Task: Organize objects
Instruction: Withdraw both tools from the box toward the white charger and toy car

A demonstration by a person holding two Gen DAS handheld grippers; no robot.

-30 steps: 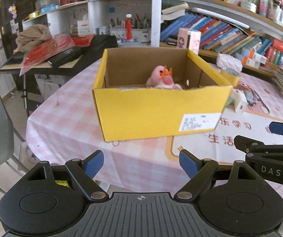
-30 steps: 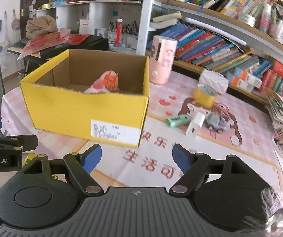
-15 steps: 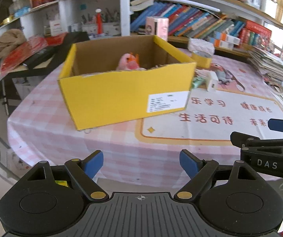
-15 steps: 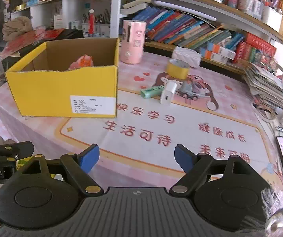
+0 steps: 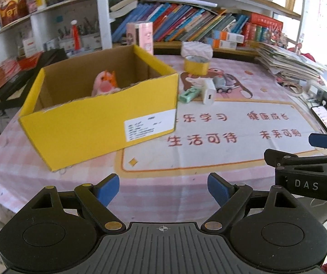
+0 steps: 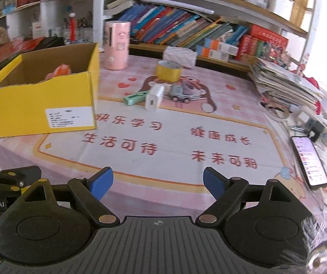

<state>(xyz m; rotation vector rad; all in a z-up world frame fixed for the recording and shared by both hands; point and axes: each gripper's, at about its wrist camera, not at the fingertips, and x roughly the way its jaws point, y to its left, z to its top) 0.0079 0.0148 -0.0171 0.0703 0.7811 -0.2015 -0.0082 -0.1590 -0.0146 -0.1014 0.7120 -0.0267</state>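
A yellow cardboard box (image 5: 99, 125) (image 6: 37, 107) stands open on the left of the table with a pink plush toy (image 5: 105, 84) (image 6: 59, 70) inside. Behind the mat lie a mint green stapler (image 6: 134, 98) (image 5: 189, 93), a white charger (image 6: 154, 98) (image 5: 209, 92), a grey toy car (image 6: 180, 91) (image 5: 222, 84) and a yellow tape roll (image 6: 168, 70) (image 5: 196, 64). My left gripper (image 5: 163, 189) is open and empty at the table's near edge. My right gripper (image 6: 157, 182) is open and empty, to the right of the left one.
A pink cylinder (image 6: 116, 45) stands behind the box. A white tissue pack (image 6: 179, 56) lies by the tape. A stack of papers (image 6: 284, 84) and a phone (image 6: 309, 159) are on the right. Bookshelves (image 6: 186, 32) back the table.
Both grippers have swung to the right and back from the box; the box now sits left in both views and the small objects on the mat have come into view.
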